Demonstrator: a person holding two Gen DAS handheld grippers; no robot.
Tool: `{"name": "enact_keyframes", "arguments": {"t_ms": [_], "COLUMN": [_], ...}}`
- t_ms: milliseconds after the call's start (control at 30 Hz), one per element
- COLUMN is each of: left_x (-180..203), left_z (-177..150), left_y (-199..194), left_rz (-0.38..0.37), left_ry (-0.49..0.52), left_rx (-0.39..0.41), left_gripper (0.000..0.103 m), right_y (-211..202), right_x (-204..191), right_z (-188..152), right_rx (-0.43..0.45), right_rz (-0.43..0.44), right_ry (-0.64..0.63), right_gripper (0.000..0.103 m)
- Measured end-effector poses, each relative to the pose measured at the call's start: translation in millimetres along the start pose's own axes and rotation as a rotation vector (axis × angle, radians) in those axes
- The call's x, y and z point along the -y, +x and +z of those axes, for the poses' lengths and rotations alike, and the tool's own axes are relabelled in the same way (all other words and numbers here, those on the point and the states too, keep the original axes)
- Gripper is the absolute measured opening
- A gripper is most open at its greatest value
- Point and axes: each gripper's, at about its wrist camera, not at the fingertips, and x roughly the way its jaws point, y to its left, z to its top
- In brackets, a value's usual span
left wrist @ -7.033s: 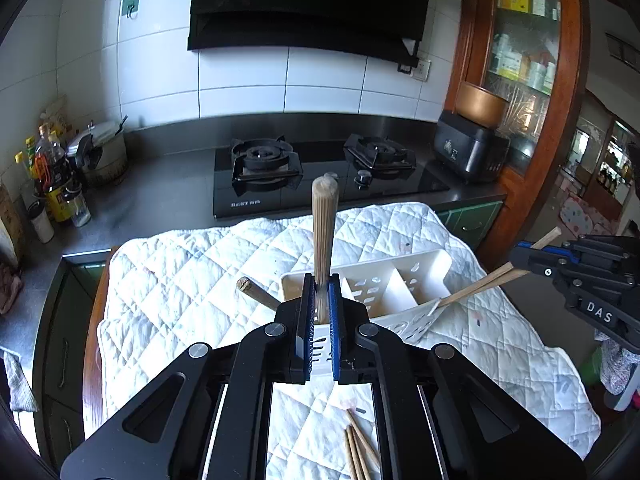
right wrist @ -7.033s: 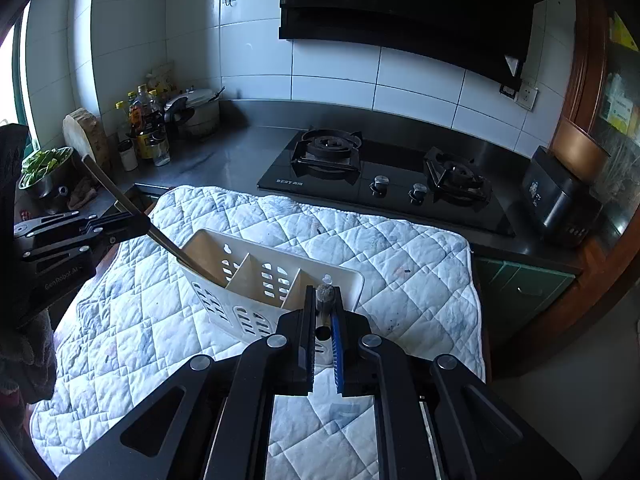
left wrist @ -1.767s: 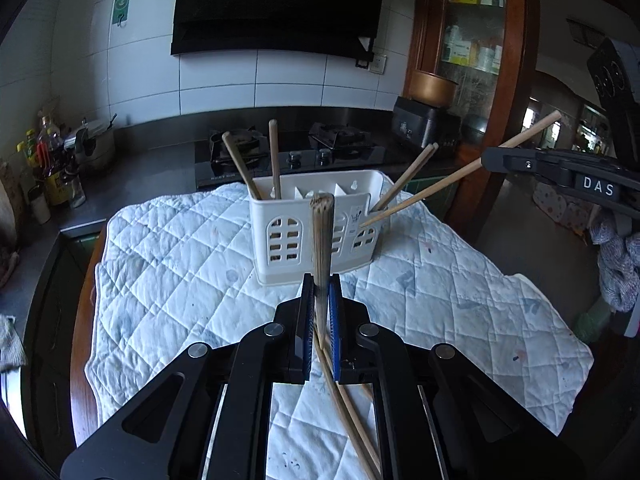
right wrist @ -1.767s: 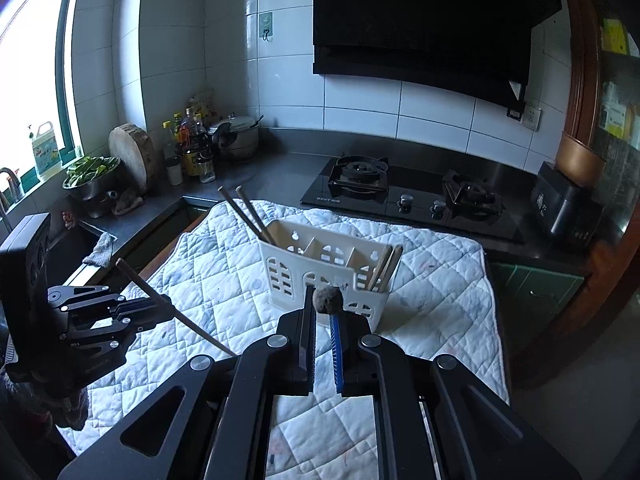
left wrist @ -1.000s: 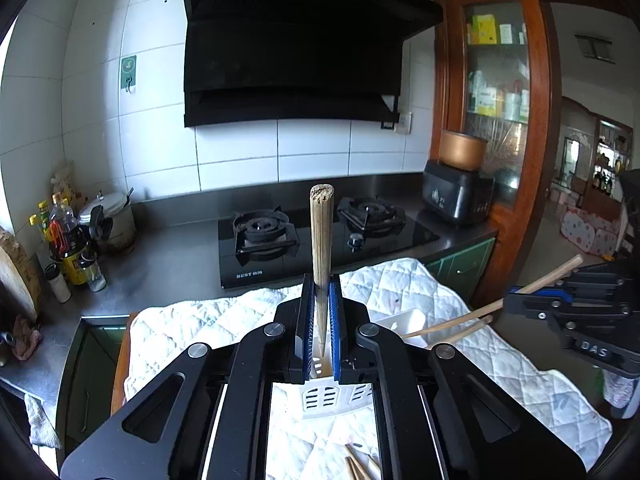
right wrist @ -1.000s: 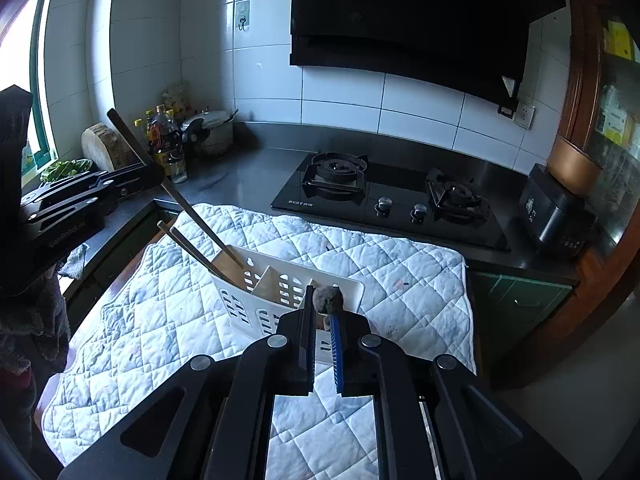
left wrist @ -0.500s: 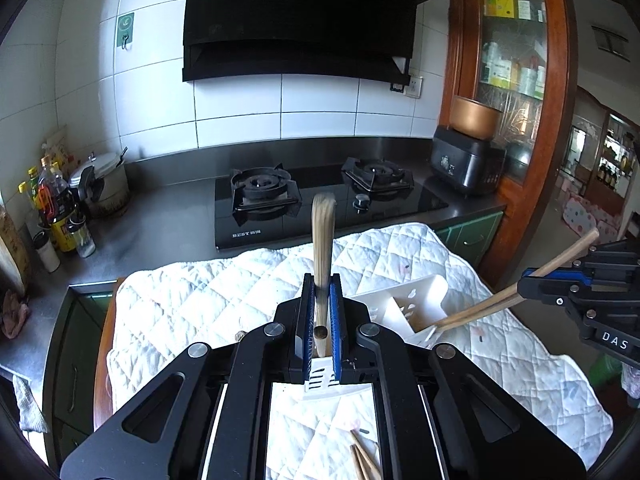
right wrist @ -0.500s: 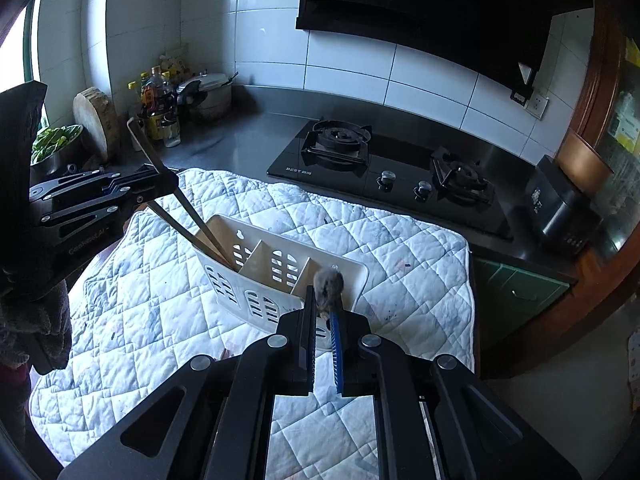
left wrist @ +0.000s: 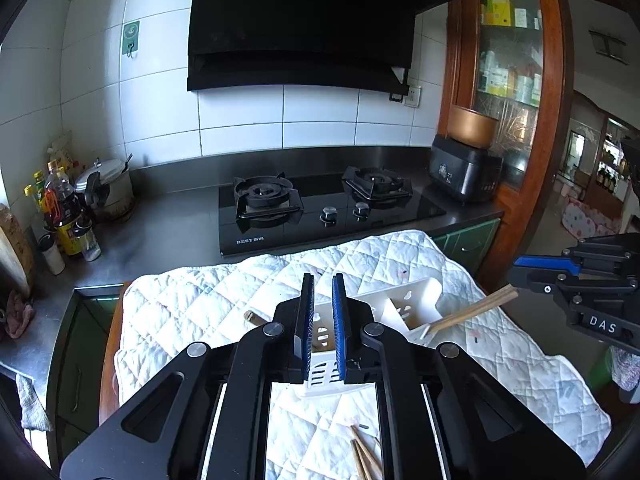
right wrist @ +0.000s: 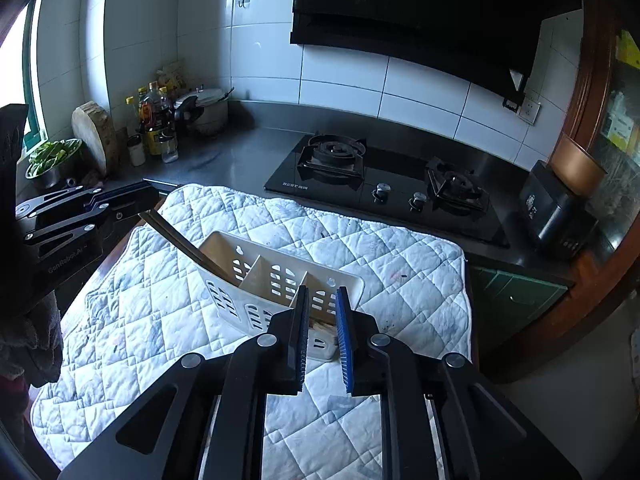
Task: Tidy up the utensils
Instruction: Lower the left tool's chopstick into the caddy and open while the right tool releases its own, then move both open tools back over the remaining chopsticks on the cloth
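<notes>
A white slotted plastic utensil caddy [right wrist: 280,280] with three compartments lies on a white quilted cloth [right wrist: 400,256] spread over the desk, toward the cloth's far edge by the black gas hob [right wrist: 384,192]. It seems tilted, its open top turned up and toward the cloth's near edge; how far it leans is hard to judge through the fisheye.

The left claw [left wrist: 322,322] and the right claw [right wrist: 323,334] both hover over the caddy with their blue-padded jaws parted and nothing between them: each is released.

A dark wooden-handled utensil [right wrist: 180,244] sits in the caddy's left-end compartment, its long axis slanting up and out toward the cloth's left edge, its upper end just at the tip of the left claw as seen from the right wrist view. A pale wooden-handled utensil [left wrist: 468,312] rests in the right-end compartment, its handle slanting up toward the cloth's right edge and ending just short of the right claw.

Those two pieces appear sorted. A few thin wooden chopsticks [left wrist: 362,456] lie loose on the cloth near its front edge, pointing roughly front to back, so the job looks partly done, with these left to gather.
</notes>
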Motion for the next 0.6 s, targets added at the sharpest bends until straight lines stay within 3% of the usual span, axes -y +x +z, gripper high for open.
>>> {"name": "enact_keyframes", "arguments": {"t_ms": [233,333,500,600], "left_x": [0,-1,0,1], "left_z": [-15,-30,-61,-83], "left_y": [-43,-61,-83,-93], "left_rz": [-0.012,-0.003,-0.024,-0.014], "left_ry": [-0.013,-0.027,-0.039,-0.038], "left_rx": [0.034,0.040,0.038,0.031], "left_gripper": [0.012,0.039,0.040,0.048], "right_y": [-41,-51,-52,-47], "right_x": [-10,-18,-36,-47], "right_z": [-25,-45,-88,-117], "right_rx": [0.088,0.097,0.082,0.063], "right_rz": [0.004,0.028,0.059,0.072], "right_ry": [0.005,0.010,0.020,0.030], "right_gripper": [0.023,0.030,0.034,0.034]}}
